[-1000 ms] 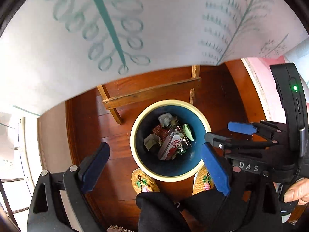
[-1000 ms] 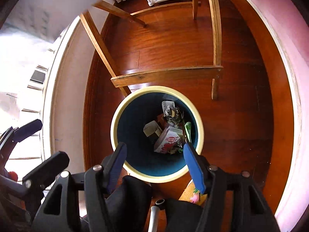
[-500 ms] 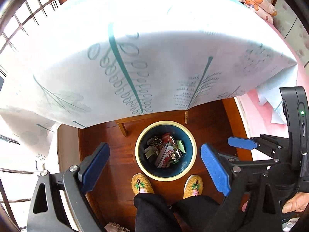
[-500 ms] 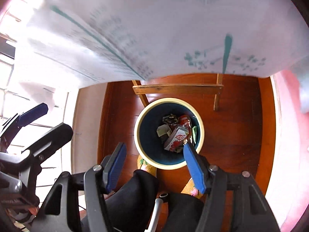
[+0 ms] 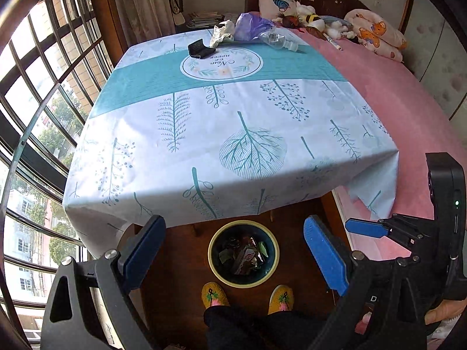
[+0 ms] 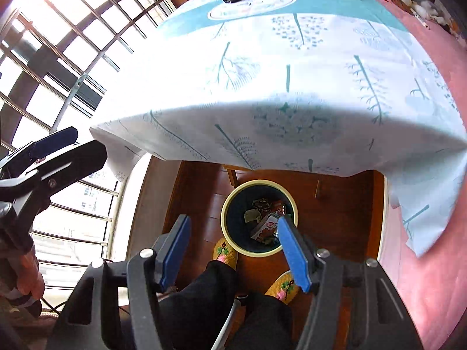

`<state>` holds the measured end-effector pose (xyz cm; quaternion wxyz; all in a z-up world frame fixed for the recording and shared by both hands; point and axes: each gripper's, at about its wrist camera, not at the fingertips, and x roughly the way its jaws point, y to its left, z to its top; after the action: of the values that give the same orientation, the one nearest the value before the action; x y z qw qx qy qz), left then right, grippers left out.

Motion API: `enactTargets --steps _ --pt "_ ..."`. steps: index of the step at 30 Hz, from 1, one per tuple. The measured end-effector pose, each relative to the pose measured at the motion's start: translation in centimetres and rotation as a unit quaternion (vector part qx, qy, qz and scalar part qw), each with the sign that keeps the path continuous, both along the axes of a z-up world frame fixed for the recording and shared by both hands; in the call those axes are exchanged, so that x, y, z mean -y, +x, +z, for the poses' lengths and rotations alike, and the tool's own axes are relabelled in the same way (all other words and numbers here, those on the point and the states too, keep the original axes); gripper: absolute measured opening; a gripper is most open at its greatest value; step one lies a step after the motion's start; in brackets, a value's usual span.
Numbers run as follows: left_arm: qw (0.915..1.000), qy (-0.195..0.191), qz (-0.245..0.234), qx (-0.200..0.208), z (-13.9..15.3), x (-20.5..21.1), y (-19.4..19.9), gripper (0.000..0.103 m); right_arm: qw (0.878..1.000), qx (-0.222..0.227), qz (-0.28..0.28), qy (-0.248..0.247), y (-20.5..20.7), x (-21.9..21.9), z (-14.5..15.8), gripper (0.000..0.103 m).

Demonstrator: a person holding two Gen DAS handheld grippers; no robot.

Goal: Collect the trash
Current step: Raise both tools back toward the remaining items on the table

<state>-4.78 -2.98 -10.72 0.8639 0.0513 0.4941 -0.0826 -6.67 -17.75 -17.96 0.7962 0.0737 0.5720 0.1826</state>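
On the floor under the table's near edge stands a blue bin with a cream rim; it holds wrappers and a red-and-white carton. At the far end of the leaf-print tablecloth lie a black item, crumpled white paper, a purple plastic bag and a clear plastic bottle. My left gripper is open and empty, high above the bin. Beside it my right gripper is also open with nothing between its blue pads.
A person's yellow slippers and dark trousers are just in front of the bin. A pink bed with soft toys borders the table on the right. A barred window runs along the left.
Both grippers have risen from close over the bin, below the tablecloth's hanging edge, to above the tabletop. The far trash has come into sight. Both jaws have stayed open.
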Motion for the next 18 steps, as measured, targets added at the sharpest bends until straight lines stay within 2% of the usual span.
enactTargets --steps 6,10,18 --pt "0.9989 0.017 0.002 0.044 5.2 0.7 0.2 0.095 0.998 0.058 0.009 0.006 0.9 0.6 5.2 0.063" --pt "0.9974 0.024 0.012 0.067 8.1 1.0 0.7 0.095 0.996 0.083 0.007 0.021 1.9 1.3 7.5 0.063" --pt "0.9935 0.033 0.049 0.098 11.3 1.2 2.9 0.095 0.992 0.119 0.022 0.029 4.4 1.2 10.8 0.063"
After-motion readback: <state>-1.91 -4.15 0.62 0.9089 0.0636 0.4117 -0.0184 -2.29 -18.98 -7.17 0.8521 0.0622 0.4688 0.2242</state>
